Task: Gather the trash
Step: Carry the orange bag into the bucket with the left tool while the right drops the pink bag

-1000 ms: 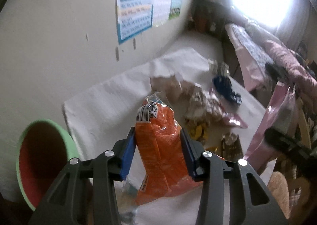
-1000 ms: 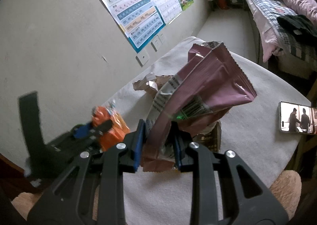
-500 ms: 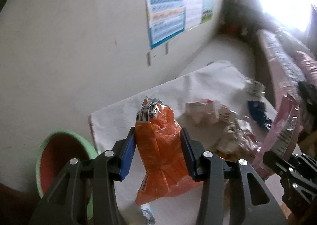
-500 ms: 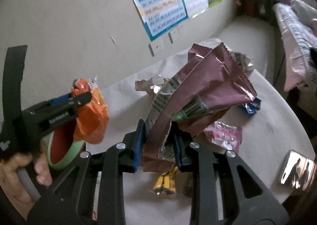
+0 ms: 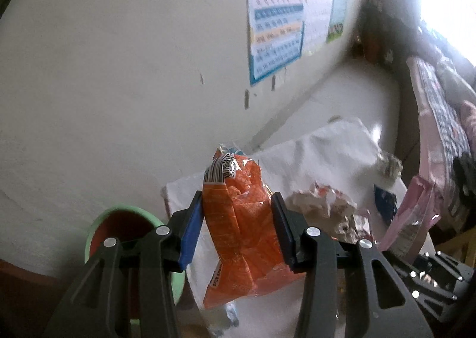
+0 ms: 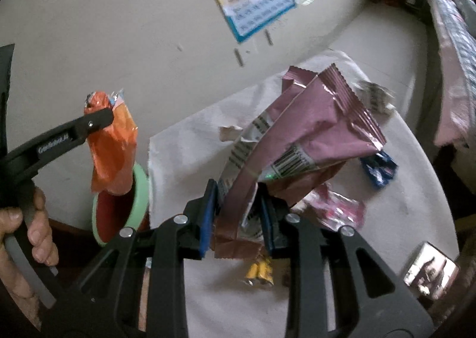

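My left gripper [image 5: 236, 229] is shut on an orange snack bag [image 5: 242, 219], lifted off the white table [image 5: 330, 144]. In the right wrist view that same orange snack bag [image 6: 111, 153] hangs just above a green bin with a red inside [image 6: 139, 189], left of the table. My right gripper [image 6: 238, 213] is shut on a mauve snack bag [image 6: 303, 136], held over the table. The green bin [image 5: 98, 228] sits low at the left in the left wrist view, and the mauve snack bag [image 5: 416, 216] shows at its right edge.
Loose trash lies on the table: crumpled paper [image 5: 324, 204], a blue wrapper [image 6: 377, 168], a pink wrapper [image 6: 336, 210], a yellow wrapper [image 6: 260, 272] and a crumpled grey wrapper [image 6: 374, 97]. A phone [image 6: 428, 269] rests near the table's right edge. A bed [image 5: 440, 118] stands at the right, a wall behind.
Both grippers have swung left toward the green bin with their bags. The orange bag has risen off the table and now hangs over the bin's rim.
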`<state>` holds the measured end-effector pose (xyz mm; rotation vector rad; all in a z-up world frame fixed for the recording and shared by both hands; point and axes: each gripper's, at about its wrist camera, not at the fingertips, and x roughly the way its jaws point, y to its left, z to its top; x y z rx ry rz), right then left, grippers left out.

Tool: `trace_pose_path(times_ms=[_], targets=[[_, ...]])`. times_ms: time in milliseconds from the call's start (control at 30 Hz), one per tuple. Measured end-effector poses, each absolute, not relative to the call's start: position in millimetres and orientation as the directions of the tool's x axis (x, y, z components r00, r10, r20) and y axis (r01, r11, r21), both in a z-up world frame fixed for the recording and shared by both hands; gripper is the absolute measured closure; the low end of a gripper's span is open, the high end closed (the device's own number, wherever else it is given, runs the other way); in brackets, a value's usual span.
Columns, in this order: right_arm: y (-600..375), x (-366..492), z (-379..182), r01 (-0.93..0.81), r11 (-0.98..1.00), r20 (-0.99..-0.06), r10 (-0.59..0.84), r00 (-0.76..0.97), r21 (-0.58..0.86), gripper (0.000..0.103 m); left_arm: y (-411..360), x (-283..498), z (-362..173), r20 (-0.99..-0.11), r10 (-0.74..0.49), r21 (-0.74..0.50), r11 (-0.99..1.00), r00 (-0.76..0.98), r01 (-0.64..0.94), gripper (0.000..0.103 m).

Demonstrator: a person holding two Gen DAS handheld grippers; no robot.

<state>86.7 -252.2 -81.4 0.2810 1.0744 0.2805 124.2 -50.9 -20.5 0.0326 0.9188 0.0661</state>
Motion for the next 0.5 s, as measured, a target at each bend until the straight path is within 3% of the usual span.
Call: trace_pose_path(times_ms=[267, 500], targets=[[-193.4, 68.2, -91.1, -0.253, 0.930, -0.720, 0.366, 0.590, 0.265, 0.076, 12.6, 65.9, -47.5, -0.687, 0.106, 0.011, 0.991, 0.719, -0.135, 0.060], [-161.1, 15.9, -62.1, -0.257, 0.931, -0.700, 0.365, 0.614, 0.260, 0.076, 63.5, 5.1, -45.5, -0.673, 0.118, -0.005, 0.986, 0.730, -0.164, 0.060]])
